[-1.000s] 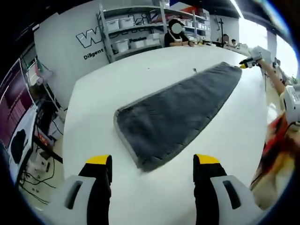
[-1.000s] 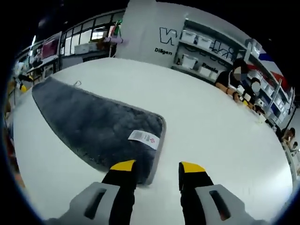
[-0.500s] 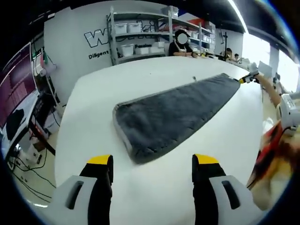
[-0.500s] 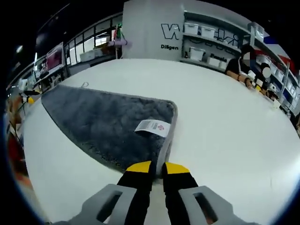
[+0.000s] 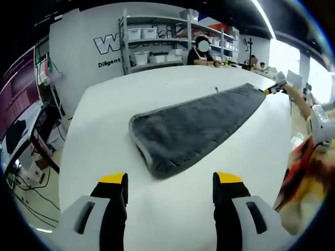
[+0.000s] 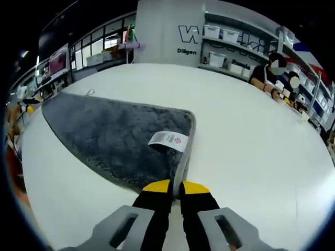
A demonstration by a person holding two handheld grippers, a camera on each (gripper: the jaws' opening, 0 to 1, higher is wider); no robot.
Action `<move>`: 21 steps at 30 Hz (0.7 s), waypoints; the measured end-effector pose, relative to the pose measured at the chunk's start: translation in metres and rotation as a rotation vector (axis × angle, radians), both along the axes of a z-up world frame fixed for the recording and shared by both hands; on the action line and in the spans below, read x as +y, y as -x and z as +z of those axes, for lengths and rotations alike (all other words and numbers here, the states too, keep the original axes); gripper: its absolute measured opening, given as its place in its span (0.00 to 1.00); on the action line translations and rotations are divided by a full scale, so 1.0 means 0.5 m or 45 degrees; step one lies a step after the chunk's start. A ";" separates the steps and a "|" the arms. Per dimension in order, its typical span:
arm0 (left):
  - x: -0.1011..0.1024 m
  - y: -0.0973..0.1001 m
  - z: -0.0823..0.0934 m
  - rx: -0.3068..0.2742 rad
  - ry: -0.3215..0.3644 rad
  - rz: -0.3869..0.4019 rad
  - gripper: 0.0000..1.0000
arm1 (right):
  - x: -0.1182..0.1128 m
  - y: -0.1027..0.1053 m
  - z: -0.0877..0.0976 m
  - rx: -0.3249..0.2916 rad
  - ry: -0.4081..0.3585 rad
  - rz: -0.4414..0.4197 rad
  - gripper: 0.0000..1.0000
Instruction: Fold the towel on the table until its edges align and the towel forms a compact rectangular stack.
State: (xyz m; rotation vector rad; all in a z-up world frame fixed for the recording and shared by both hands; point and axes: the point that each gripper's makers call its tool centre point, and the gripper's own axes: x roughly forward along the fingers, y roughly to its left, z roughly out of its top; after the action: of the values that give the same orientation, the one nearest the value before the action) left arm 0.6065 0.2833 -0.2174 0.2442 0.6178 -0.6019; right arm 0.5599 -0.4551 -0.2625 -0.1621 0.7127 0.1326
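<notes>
First fold starting: right gripper (image 6: 175, 186) looks clamped on the towel (image 6: 115, 138) corner; left gripper (image 5: 171, 179), jaws apart, must grab its near corner.

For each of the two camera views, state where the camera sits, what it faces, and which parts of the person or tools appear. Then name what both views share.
Left gripper view: rides on the left gripper, open above the white table, facing a short end of the grey towel; a patterned sleeve shows at right.
Right gripper view: rides on the right gripper, shut on the towel's corner beside its white label.
Shared: towel, table, shelving beyond.
</notes>
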 end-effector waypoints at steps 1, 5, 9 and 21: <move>0.002 0.000 -0.001 0.002 0.001 -0.003 0.65 | -0.006 -0.002 0.000 0.005 0.027 -0.011 0.03; 0.007 -0.002 -0.002 0.004 0.002 -0.010 0.64 | -0.017 -0.008 0.001 0.022 0.078 -0.027 0.03; 0.016 -0.006 -0.002 0.006 0.009 -0.010 0.64 | -0.044 -0.013 0.003 0.056 0.165 -0.059 0.03; 0.019 -0.010 -0.001 0.016 0.024 -0.016 0.62 | -0.078 -0.014 0.002 0.015 -0.028 -0.232 0.10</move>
State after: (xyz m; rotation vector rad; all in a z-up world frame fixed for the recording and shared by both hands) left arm 0.6113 0.2927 -0.2178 0.2271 0.6231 -0.6218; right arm 0.5667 -0.4941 -0.2617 -0.0751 0.7340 -0.0325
